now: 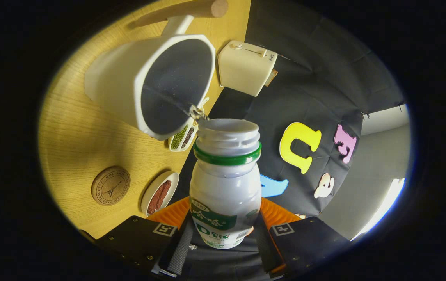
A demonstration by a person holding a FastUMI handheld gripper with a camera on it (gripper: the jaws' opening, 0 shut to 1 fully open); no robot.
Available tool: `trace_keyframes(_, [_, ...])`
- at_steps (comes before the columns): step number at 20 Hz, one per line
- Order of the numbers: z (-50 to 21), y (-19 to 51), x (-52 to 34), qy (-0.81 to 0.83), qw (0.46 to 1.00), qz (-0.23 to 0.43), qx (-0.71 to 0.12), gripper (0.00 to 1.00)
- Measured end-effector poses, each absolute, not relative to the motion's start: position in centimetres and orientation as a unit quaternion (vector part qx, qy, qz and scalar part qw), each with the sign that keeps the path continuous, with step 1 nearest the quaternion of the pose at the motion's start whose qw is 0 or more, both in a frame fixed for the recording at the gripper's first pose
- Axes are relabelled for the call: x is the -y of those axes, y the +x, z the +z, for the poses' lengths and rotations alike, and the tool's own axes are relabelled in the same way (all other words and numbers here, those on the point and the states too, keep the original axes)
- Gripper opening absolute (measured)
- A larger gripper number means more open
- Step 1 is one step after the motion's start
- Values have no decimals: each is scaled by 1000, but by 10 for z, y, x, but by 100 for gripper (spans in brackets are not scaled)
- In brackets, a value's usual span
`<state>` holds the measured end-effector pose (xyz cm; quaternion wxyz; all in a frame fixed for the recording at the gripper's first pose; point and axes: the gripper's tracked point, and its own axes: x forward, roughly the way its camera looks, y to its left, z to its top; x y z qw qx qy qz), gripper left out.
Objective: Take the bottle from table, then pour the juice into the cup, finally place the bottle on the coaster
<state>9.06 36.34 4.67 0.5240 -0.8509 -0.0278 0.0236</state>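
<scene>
Gripping the white plastic bottle with a green neck ring on both sides, the jaws tilt its open mouth over the white handled cup; a round cork coaster lies on the wooden surface.

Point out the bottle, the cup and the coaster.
bottle (224,195): gripper view, white body between the fingers.
cup (121,82): gripper view, white outer wall.
coaster (110,185): gripper view, middle of the cork disc.

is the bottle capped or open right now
Open: the bottle, held in the gripper, has bare neck threads and liquid dribbling from its mouth into the white cup.
</scene>
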Motion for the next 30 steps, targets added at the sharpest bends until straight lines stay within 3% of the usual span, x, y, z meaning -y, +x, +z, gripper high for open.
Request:
trace_keyframes(12, [49, 85, -376, -878, 477, 22, 37, 73])
trace_keyframes(26, [46, 87, -378, -878, 476, 31, 33, 73])
trace_keyframes(30, [41, 89, -376, -865, 500, 43, 26, 74])
